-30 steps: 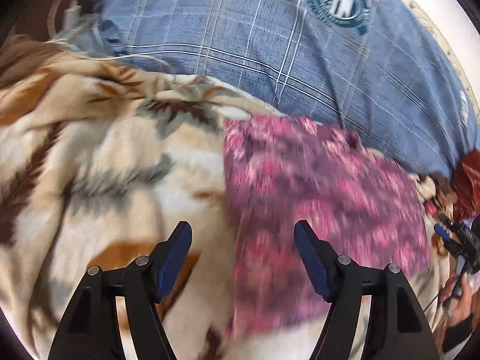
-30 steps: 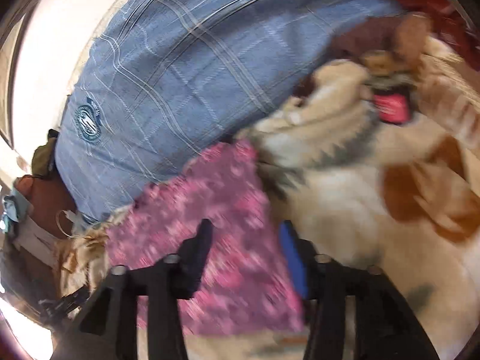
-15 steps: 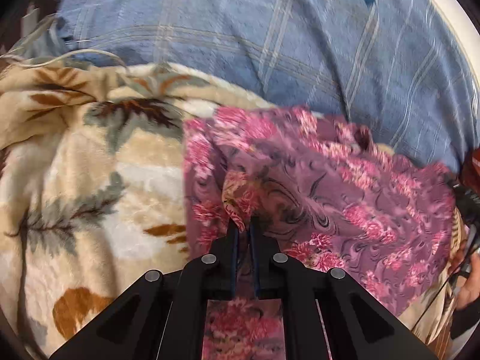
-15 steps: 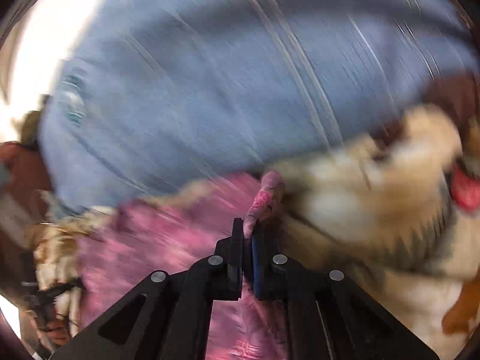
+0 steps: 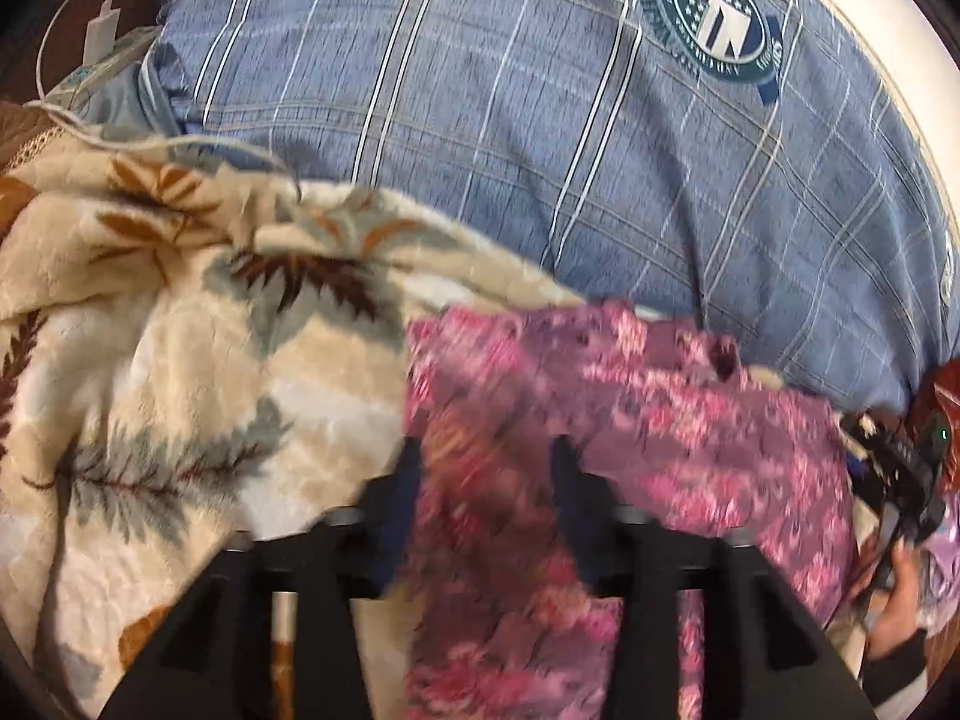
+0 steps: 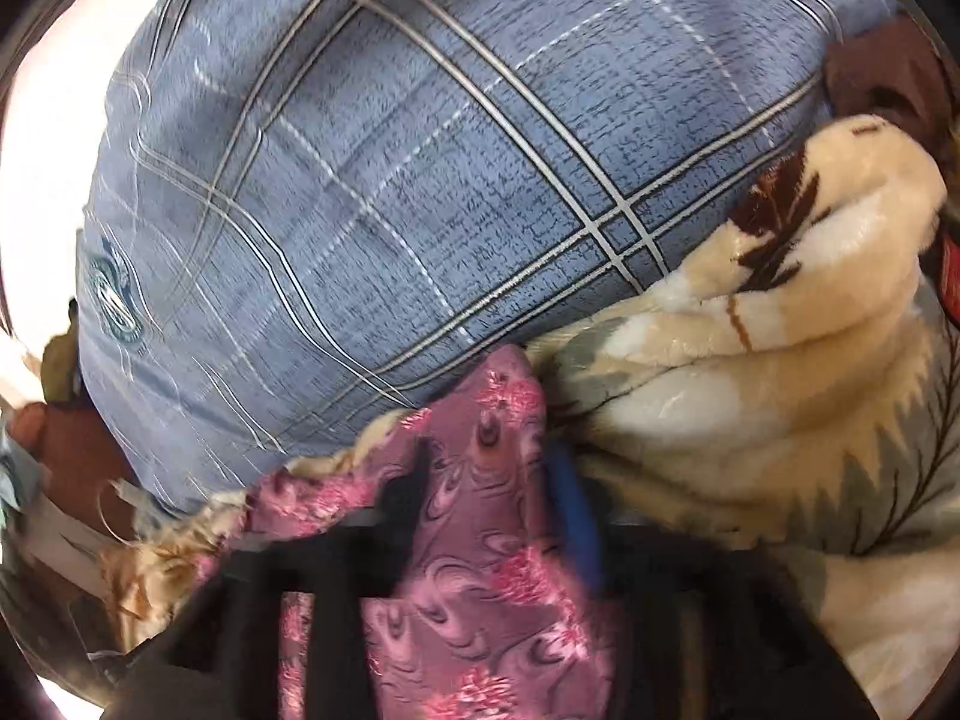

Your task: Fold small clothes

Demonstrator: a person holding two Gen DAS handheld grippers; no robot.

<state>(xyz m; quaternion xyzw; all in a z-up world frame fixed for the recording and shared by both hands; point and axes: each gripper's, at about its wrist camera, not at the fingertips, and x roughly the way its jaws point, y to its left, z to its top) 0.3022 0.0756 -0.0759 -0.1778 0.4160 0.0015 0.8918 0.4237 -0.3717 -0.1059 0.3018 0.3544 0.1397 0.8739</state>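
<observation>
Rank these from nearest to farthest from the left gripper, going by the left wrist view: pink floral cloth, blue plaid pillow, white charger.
1. Pink floral cloth: between the open left gripper fingers.
2. Blue plaid pillow: beyond the cloth, ahead.
3. White charger: far upper left corner.

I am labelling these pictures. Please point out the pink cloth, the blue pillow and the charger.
pink cloth (image 5: 690,438), left wrist view, its upper middle.
blue pillow (image 6: 390,192), right wrist view, its centre.
charger (image 5: 102,30), left wrist view, its white body.

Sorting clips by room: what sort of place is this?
Probably a bedroom, on a bed: a blue plaid pillow, a cream leaf-patterned fleece blanket, and a pink floral garment lying on the blanket.
</observation>
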